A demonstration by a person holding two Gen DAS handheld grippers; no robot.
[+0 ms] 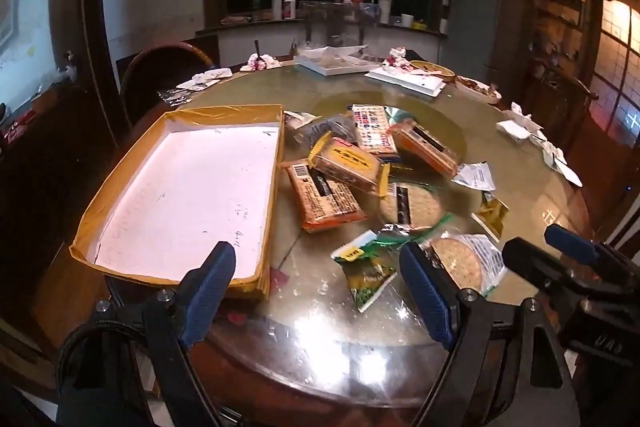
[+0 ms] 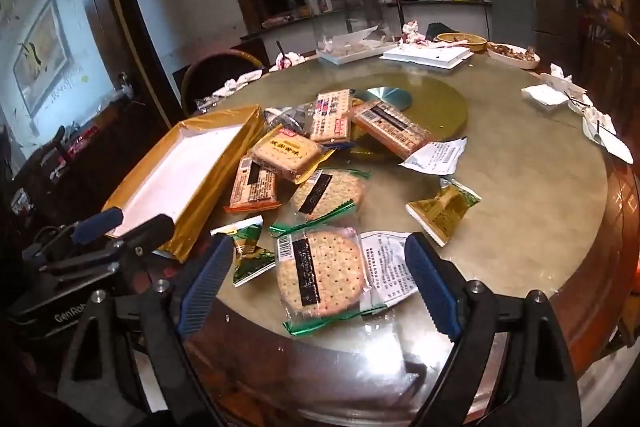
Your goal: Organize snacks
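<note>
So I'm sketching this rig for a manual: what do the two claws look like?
Both match. The left claw and right claw have black angular plastic frames with silver bolts and blue ribbed pads. A black cable loops beside the left claw's frame. White lettering marks the body.

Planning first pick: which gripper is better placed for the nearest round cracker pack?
Right. The right gripper is open, with the round cracker pack lying between its fingers. The left gripper sits nearer the empty tray.
</note>
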